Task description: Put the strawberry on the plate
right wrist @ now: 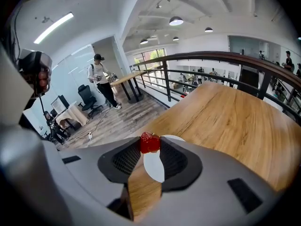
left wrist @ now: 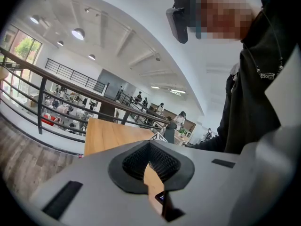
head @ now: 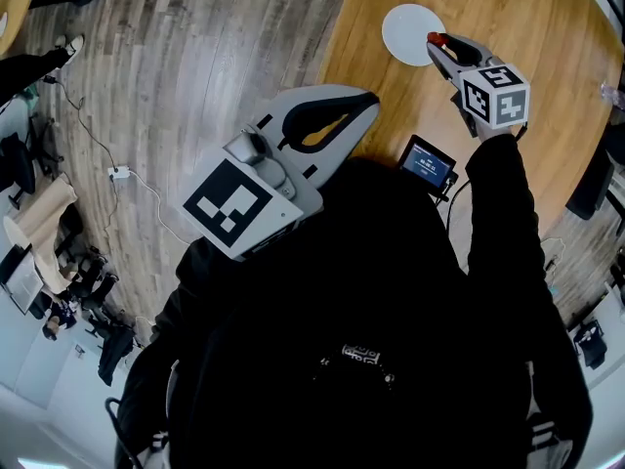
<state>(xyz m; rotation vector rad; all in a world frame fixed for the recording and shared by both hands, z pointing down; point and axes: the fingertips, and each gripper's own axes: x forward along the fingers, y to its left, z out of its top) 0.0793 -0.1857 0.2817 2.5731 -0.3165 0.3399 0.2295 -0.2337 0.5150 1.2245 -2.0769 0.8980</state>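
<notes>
Carrying step, by the look of it. Holds the strawberry (right wrist: 150, 142) clamped between the finger tips of the right gripper (head: 439, 43), red against the dark pads, near the centre of the right gripper view. Sits, in the head view, at the top of the frame right of centre, over the right rim of the white plate (head: 408, 31) (height above the plate impossible to judge). Shows the plate again through the gap behind the fruit in the right gripper view, so roughly lined up.

Next, probably: shift a little toward the plate's middle, lower until the fruit rests on it, then part the fingers gently and draw back without dragging it along. Calls for a light touch, being soft and likely to roll.

Holds the left gripper (head: 327, 123) out of the work, in the centre of the head view close to the dark-sleeved body, fingers together at the tips with nothing between them.

Underneath, a light wooden worktop (head: 527, 18) filling the upper right of the head view, carrying the plate, with a small lit screen (head: 427, 163) at its near edge. To the left, grey plank floor (head: 186, 57) with a cable and a white plug (head: 118, 172). Around, a large open office: black railing (right wrist: 211, 62) beyond the worktop, round ceiling lamps, desks and chairs, a standing person (right wrist: 100, 76) at the left of the right gripper view.
</notes>
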